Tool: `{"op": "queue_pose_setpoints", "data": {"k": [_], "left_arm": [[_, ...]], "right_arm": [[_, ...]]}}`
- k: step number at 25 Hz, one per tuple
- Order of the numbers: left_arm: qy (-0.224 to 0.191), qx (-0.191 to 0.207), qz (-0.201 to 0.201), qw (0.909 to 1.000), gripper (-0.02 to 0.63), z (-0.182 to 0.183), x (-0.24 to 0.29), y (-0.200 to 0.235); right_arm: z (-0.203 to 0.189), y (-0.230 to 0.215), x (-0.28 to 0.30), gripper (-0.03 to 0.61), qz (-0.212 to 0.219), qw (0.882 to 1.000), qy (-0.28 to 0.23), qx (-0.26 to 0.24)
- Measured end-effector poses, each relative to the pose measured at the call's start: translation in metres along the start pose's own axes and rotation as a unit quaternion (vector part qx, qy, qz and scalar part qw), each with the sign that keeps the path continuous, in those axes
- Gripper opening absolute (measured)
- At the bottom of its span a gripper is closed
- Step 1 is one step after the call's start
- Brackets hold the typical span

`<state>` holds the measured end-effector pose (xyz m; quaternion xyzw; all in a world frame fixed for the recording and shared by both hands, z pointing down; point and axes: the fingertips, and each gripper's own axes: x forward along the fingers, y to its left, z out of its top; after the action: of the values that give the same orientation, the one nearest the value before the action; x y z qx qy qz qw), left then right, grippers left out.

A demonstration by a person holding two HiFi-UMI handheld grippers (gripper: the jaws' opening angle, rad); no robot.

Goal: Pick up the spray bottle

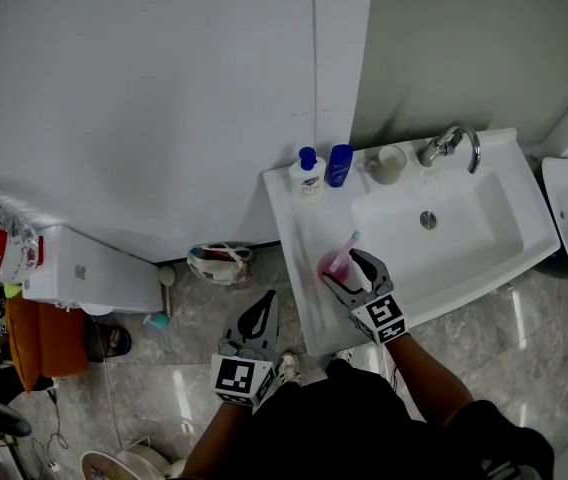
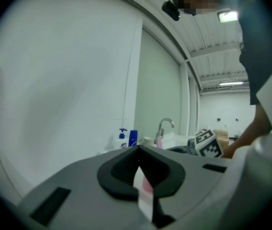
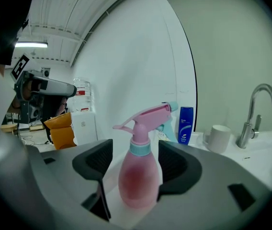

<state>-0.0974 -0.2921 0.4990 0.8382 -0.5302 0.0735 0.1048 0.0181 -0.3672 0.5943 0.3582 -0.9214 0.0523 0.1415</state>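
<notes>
The right gripper (image 1: 347, 271) is held low and nearly level over the left ledge of a white washbasin (image 1: 299, 268), with its jaws part-way apart and the pink spray bottle (image 3: 138, 176) standing upright between them. The bottle's body seems to be touched by the right jaw, while a sliver of white ledge can be seen between it and the left jaw, so no firm hold is judged to have been made. The grasp itself is taken to be the step in hand. The jaws need to be brought onto the rounded body below the pale blue collar, and only then is a straight lift called for, as the smooth, bulging plastic could slip or tip under a one-sided push. The left gripper (image 1: 264, 305) is held off to the left over the floor, its jaws drawn together with nothing in them. Ahead of the right gripper a blue bottle (image 3: 186, 124) stands at the back of the ledge. A white mug (image 3: 218, 138) is seen further to the right, and a chrome tap (image 3: 255, 114) beyond that. The basin is set against a plain white wall (image 1: 144, 98), and grey marbled floor tiles (image 1: 194, 368) lie below.
</notes>
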Motion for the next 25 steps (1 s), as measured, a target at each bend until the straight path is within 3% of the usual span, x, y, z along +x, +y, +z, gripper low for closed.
{"op": "queue_pose_setpoints", "data": {"k": [6, 16, 25], "left_arm": [[-0.009, 0.001, 0.006, 0.9999, -0.005, 0.002, 0.001, 0.004], [-0.009, 0.002, 0.003, 1.0, -0.005, 0.003, 0.002, 0.003], [-0.008, 0.004, 0.002, 1.0, -0.005, 0.001, -0.001, 0.004]], "right_arm": [[0.006, -0.003, 0.002, 0.285, -0.007, 1.0, 0.002, -0.01], [0.014, -0.008, 0.003, 0.137, -0.033, 0.999, -0.028, -0.026], [0.02, -0.005, -0.002, 0.13, -0.038, 0.998, -0.039, -0.031]]}}
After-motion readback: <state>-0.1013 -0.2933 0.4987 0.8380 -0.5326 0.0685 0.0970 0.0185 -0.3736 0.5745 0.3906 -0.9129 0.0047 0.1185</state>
